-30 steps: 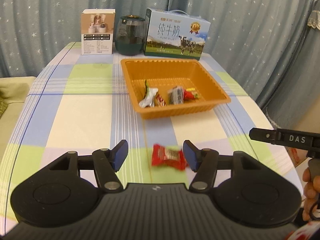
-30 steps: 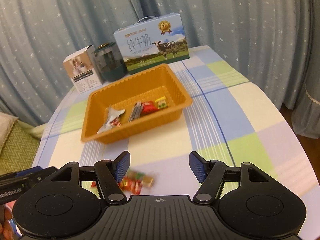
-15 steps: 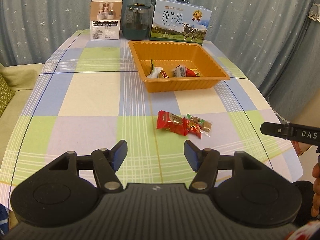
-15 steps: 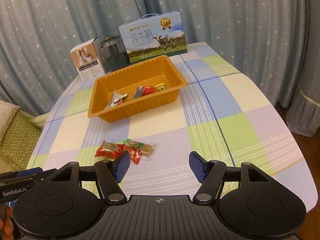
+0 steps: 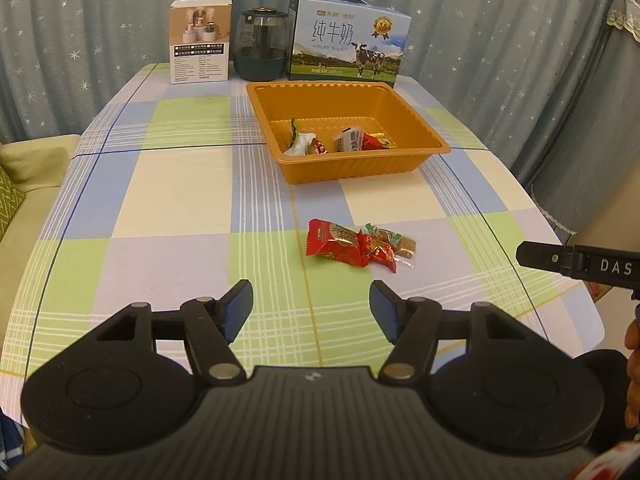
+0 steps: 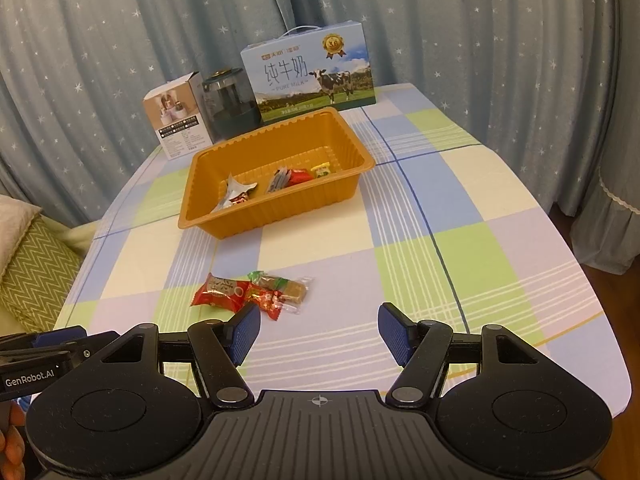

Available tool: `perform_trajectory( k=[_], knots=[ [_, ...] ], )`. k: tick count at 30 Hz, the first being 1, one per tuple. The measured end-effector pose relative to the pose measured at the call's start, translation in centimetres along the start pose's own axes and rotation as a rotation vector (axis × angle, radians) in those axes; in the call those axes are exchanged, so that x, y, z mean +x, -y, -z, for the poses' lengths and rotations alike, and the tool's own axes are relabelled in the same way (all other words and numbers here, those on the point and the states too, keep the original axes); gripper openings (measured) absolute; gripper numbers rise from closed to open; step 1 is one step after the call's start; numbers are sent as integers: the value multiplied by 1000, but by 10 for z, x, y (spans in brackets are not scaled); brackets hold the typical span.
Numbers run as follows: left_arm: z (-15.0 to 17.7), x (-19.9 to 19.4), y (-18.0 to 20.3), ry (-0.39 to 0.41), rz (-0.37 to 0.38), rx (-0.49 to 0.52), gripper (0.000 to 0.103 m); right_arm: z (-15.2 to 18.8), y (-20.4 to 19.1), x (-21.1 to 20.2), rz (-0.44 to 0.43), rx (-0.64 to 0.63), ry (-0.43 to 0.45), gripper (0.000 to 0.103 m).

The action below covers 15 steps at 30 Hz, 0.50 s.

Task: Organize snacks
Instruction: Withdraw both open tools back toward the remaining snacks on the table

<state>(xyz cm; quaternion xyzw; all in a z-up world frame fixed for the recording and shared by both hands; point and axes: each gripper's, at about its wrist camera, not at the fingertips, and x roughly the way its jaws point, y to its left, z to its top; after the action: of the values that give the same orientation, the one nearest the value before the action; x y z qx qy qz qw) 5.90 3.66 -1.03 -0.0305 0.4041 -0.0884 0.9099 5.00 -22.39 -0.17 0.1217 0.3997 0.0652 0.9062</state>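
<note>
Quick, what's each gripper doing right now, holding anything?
Left gripper: open, holding nothing.
Right gripper: open, holding nothing.

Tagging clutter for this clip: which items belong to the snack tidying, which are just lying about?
Job: loose snack packets on the tablecloth; orange tray with snacks inside; left tool and right tool, both open.
Bystanders: milk carton, dark jar, small product box.
</note>
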Motion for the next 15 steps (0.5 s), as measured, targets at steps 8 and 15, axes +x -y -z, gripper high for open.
perform_trajectory(
  k=[8,15],
  knots=[
    [-4,11,3,-26,14,50,62,0,2,8,3,-4,-20,65],
    [-14,31,5,-29,47,110,64,0,10,17,17,-10,-30,65]
  ],
)
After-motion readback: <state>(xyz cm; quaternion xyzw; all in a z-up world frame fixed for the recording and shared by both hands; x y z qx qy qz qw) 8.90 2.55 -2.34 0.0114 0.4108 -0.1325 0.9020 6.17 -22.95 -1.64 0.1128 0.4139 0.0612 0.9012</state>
